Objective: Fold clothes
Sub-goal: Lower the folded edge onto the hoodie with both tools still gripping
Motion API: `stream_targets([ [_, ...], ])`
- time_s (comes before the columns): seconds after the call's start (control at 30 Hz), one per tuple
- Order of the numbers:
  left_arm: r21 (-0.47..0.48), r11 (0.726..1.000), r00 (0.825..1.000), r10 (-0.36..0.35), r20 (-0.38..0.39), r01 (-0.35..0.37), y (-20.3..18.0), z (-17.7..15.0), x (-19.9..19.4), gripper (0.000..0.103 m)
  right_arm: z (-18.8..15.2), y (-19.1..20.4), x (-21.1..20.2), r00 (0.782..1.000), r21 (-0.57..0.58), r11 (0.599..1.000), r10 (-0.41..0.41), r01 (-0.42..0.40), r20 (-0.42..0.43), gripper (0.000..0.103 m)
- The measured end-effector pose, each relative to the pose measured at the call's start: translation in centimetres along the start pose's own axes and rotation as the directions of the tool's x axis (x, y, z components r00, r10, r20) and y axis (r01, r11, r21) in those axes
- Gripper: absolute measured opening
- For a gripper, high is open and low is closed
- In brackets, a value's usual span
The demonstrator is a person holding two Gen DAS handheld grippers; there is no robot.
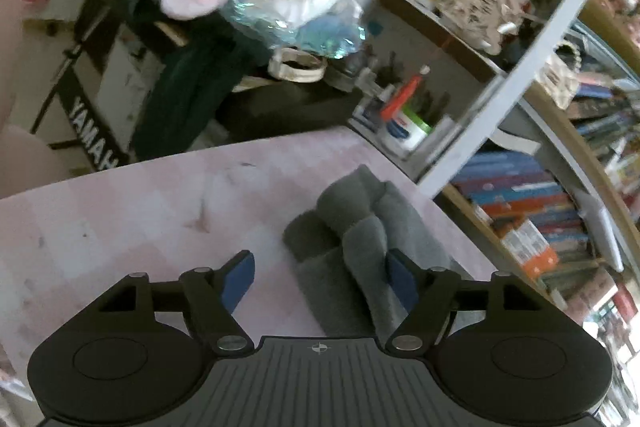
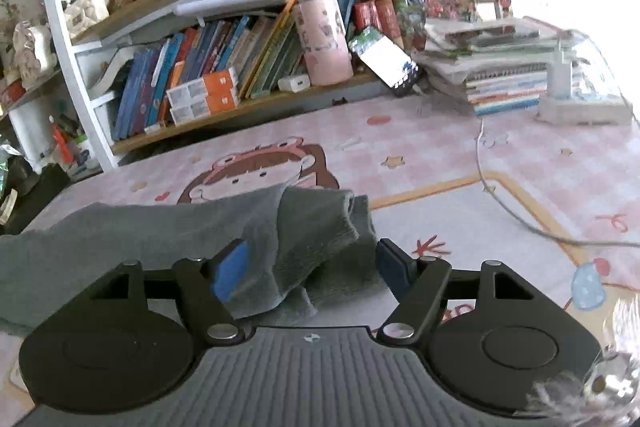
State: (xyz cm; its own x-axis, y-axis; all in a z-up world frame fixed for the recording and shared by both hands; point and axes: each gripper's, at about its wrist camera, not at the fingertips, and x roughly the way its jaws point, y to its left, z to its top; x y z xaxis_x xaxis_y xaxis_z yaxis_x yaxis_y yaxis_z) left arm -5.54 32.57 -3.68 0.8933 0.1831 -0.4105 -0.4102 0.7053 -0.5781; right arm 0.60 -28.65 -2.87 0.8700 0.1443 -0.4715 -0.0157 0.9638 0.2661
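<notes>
Grey garment [image 2: 160, 231], one piece, lying bunched on pink table mat [image 2: 440, 163]. Two grippers, left gripper [image 1: 320, 267] and right gripper [image 2: 308, 263], both spread, pads pressing nothing. Garment's near edge hiding under grippers.

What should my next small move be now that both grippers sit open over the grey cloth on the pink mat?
Probably draw both grippers straight back. The left gripper and right gripper both stand open, pads not pressing the grey cloth, which lies bunched on the pink mat. Backing off should clear the fabric and show whether the fold needs another pass.
</notes>
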Motion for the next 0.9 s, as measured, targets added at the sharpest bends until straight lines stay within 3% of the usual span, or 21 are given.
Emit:
stream_targets([
  [0.2,0.02,1.0,1.0,0.006,-0.012,-0.005,-1.2,-0.2,1.2,0.069,-0.4,-0.1,2.1,0.998,0.046,0.999,0.014,-0.011,-0.059,0.071],
  [0.23,0.016,1.0,0.999,-0.016,-0.035,0.017,-1.4,-0.4,1.6,0.058,-0.5,0.1,2.2,0.998,0.037,0.999,0.009,-0.007,-0.061,0.071],
  [0.27,0.011,0.999,0.998,-0.038,-0.059,0.039,-1.6,-0.6,1.9,0.04,-0.4,0.3,2.3,0.998,0.027,1.0,0.003,-0.002,-0.064,0.071],
  [0.3,0.006,0.998,0.995,-0.059,-0.082,0.06,-1.7,-0.9,2.2,0.031,-0.4,0.6,2.4,0.998,0.012,1.0,0.0,0.001,-0.069,0.061],
  [0.33,0.006,0.997,0.992,-0.076,-0.104,0.077,-1.9,-1.3,2.5,0.016,-0.5,0.8,2.4,0.997,-0.012,1.0,0.004,-0.005,-0.077,0.05],
  [0.37,0.02,0.996,0.989,-0.089,-0.118,0.092,-2.3,-1.6,2.6,0.012,-0.6,0.9,2.4,0.996,-0.026,1.0,0.014,-0.016,-0.085,0.035],
  [0.5,0.042,0.988,0.98,-0.144,-0.14,0.151,-3.0,-2.3,1.9,0.012,-0.8,0.8,1.5,0.996,-0.077,0.997,0.0,-0.007,-0.089,0.025],
  [0.7,0.014,0.974,0.961,-0.221,-0.168,0.227,-2.7,-2.9,0.0,0.011,-1.4,-1.2,-1.0,0.996,-0.085,0.996,-0.033,0.026,-0.078,0.025],
  [0.9,0.008,0.974,0.961,-0.222,-0.166,0.226,-2.5,-3.2,-0.7,0.011,-1.5,-1.1,-1.3,0.997,-0.097,0.994,-0.047,0.041,-0.067,0.026],
])
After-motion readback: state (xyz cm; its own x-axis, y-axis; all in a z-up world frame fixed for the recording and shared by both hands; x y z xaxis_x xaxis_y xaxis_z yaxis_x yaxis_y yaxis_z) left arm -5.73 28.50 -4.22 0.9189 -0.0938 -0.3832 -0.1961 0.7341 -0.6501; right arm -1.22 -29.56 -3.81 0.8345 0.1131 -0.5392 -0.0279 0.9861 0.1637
